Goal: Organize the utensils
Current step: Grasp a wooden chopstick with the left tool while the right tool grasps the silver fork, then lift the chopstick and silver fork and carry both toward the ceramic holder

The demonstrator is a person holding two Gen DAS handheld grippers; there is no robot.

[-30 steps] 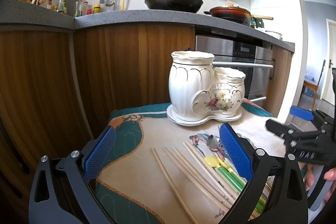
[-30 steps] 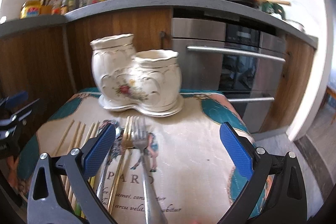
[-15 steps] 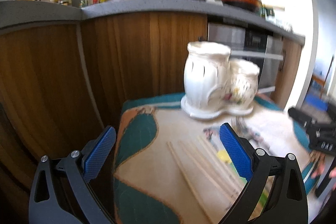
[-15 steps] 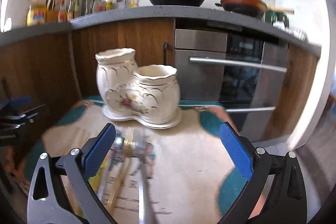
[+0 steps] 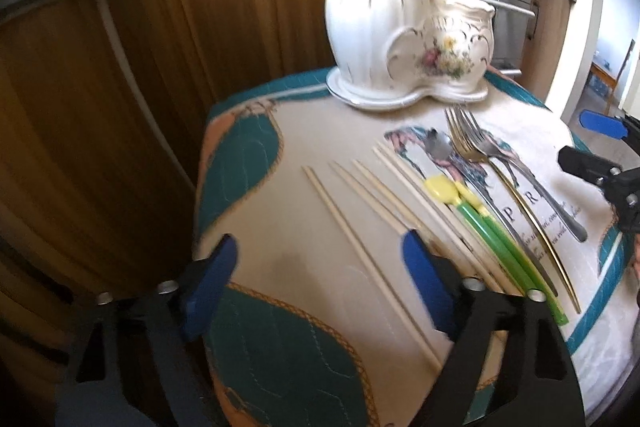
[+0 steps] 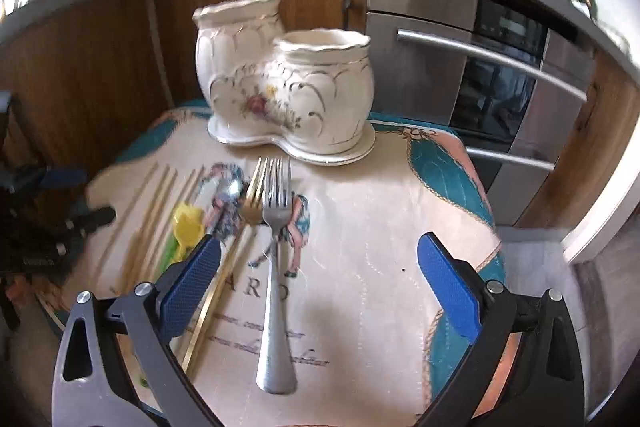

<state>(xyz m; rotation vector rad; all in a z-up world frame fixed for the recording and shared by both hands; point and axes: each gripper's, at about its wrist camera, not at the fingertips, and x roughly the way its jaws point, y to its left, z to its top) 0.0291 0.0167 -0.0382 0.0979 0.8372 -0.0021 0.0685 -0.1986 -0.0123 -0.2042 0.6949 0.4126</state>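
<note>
On quilted cloth [image 5: 248, 155] before wooden cabinets [image 5: 240, 7]: chopsticks [image 5: 352, 239], forks [image 6: 276, 267]; both tools wide, empty, jaws just narrowing.

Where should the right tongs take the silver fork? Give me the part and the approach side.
Grip the silver fork at mid-handle, coming down from above with one pad on each side. It lies flat on the cloth, tines toward the ceramic holder; the narrow shaft sits between the open right tongs, clear of the gold fork.
</note>
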